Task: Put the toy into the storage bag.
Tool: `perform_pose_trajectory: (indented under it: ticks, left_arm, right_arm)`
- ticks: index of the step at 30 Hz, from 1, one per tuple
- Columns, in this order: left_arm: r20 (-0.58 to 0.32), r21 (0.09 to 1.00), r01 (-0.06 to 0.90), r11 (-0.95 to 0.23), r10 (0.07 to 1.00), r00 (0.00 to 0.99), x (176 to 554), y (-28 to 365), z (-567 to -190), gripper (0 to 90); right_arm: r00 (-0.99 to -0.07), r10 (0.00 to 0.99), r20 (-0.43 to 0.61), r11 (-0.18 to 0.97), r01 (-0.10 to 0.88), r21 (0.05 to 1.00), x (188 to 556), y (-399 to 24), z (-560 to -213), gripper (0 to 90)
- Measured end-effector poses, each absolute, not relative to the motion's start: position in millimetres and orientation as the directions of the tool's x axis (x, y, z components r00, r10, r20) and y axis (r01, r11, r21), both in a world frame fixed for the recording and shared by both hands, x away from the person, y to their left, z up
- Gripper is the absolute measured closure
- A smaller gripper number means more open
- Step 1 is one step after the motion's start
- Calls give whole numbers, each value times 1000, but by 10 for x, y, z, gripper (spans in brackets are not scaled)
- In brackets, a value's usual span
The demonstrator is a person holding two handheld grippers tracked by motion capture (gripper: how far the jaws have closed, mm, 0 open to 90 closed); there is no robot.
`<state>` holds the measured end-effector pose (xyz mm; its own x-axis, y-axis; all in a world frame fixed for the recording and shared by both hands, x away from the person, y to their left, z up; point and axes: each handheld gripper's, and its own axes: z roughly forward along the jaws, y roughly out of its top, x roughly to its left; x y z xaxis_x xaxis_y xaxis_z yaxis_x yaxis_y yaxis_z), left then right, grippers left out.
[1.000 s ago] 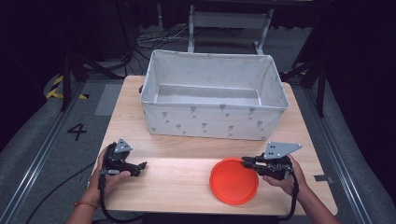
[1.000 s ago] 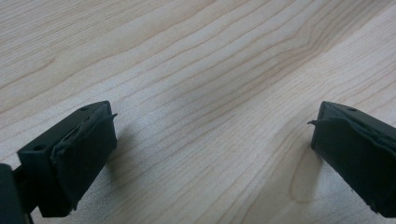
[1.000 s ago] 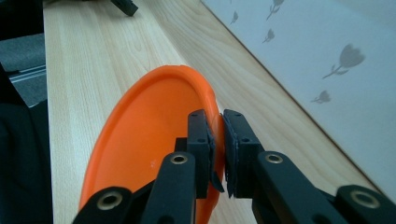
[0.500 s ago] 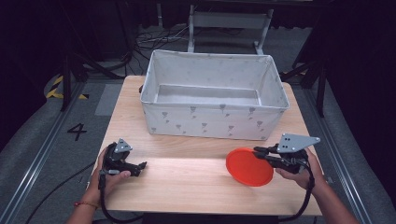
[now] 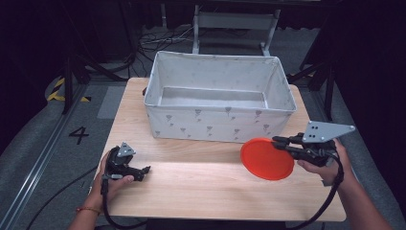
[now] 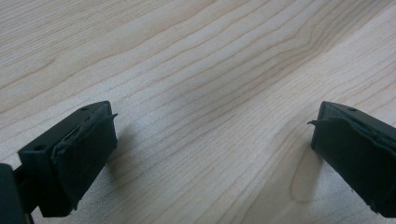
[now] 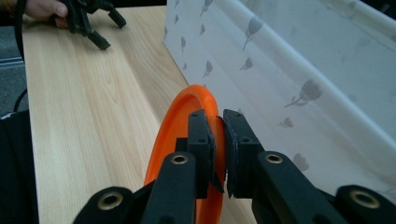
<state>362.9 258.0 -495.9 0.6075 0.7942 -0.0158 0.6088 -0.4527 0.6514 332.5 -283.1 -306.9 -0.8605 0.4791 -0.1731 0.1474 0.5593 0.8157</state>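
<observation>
The bench (image 5: 201, 187) carried a big white fabric bin (image 5: 218, 127) at its twelve o'clock side. The orange plate (image 5: 266, 158) hung tilted at four o'clock, just before the bin's front wall, pinched at its rim by the right gripper (image 5: 277, 141). The left gripper (image 5: 143, 171) rested open and empty at eight o'clock. With so thin a rim hold, the plate might slip or clip the bin's wall.
</observation>
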Motion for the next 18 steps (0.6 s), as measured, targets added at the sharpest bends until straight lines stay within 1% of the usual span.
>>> perform_pose_trajectory:
  ticks: [6,18]
  left_arm:
    - [-17,653,608,-451,794,608,3629,2580,-4961,5]
    - [-16,653,608,-451,794,607,3629,2580,-4961,5]
  right_arm:
    - [-842,499,-204,559,132,819,3355,-2860,-2854,824]
    - [-832,497,-245,540,76,838,3459,-2886,-2411,824]
